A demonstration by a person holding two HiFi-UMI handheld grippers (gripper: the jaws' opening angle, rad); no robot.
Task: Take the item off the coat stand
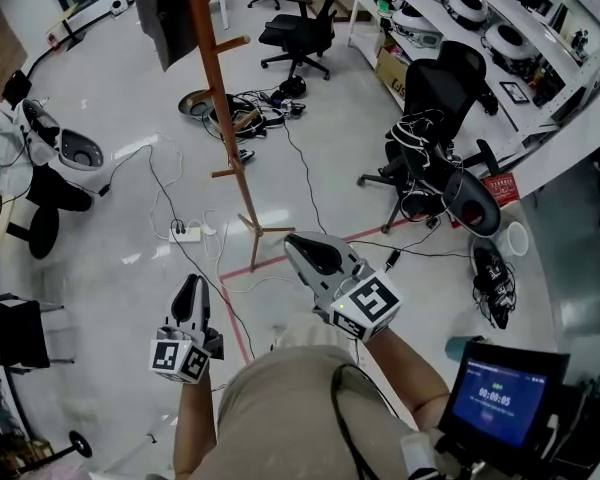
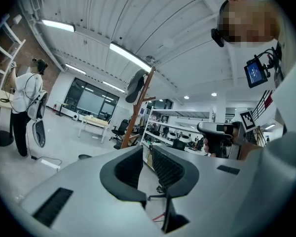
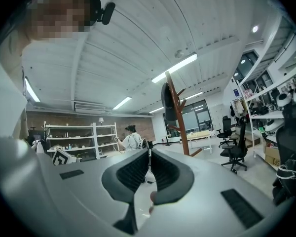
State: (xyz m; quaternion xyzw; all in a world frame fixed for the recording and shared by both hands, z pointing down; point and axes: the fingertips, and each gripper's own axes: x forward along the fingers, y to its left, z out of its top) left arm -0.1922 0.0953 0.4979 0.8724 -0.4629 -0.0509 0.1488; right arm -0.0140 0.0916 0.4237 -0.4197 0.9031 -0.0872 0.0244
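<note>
Garment hangs atop stand, well apart from both tongs. Left gripper slightly spread, empty; right gripper pressed together, empty. Risks: sideways yank tips stand; floor cables snag feet; jaws too narrow for grab.

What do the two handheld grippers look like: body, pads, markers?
Both the left gripper and right gripper have smooth light-grey shells tapering to two jaws lined with black ribbed pads. Each carries a white cube with black square markers at the rear. The person wears a beige top crossed by a black cable.
</note>
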